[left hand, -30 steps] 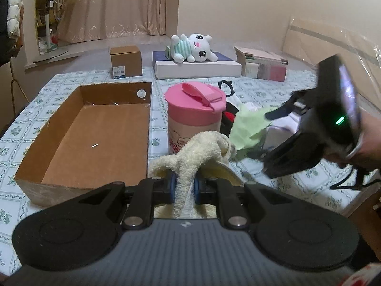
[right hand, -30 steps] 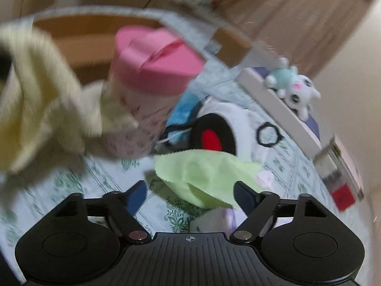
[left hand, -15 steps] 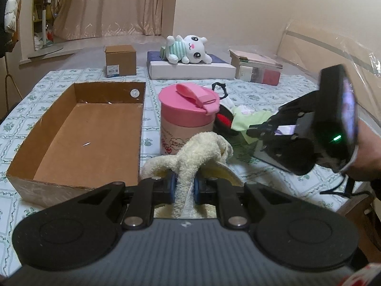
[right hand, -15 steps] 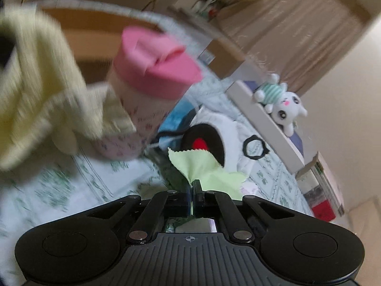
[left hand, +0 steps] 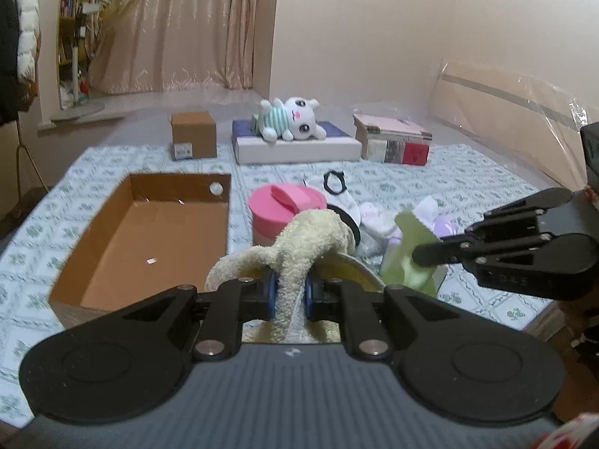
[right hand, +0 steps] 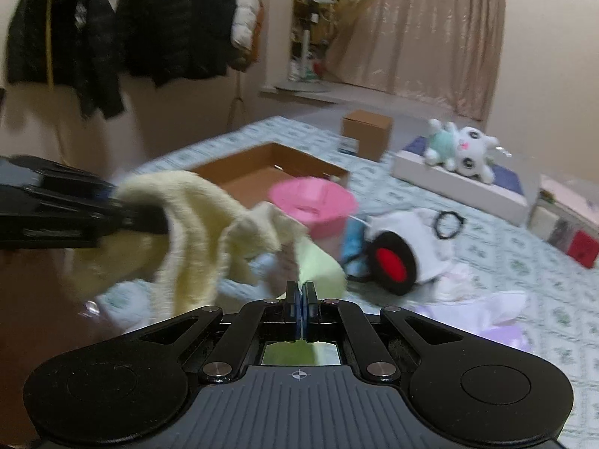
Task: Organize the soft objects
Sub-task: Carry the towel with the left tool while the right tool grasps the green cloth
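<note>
Since the earlier frames, the green cloth (left hand: 408,250) has been lifted off the patterned bedspread (left hand: 468,183) by the right gripper (right hand: 300,292), which was open above it a second ago, and both cameras have been raised so that more of the room is seen. The fingers of the right gripper are clenched flat on a corner of the thin cloth, which hangs folded from the tips in the left wrist view. The cream towel (left hand: 307,247) is held bunched between the blue-padded fingers (left hand: 272,292) of the left gripper (left hand: 291,293), draped forward and to both sides, above the bed and just right of the open cardboard box (left hand: 149,232). In the right wrist view the same towel (right hand: 194,220) is seen hanging from the left gripper (right hand: 149,220) at the left edge, close beside the green cloth (right hand: 318,265).

Behind the towel stands a pink-lidded container (left hand: 286,202), with a white plush item bearing a black and red disc (right hand: 393,262) lying just beside it among other pale fabrics (left hand: 378,220). Farther back a small closed carton (left hand: 193,134), a white cat plush (left hand: 288,118) on a flat box and a stack of books (left hand: 393,142) are set along the far edge of the bedspread. The right wrist view is blurred.
</note>
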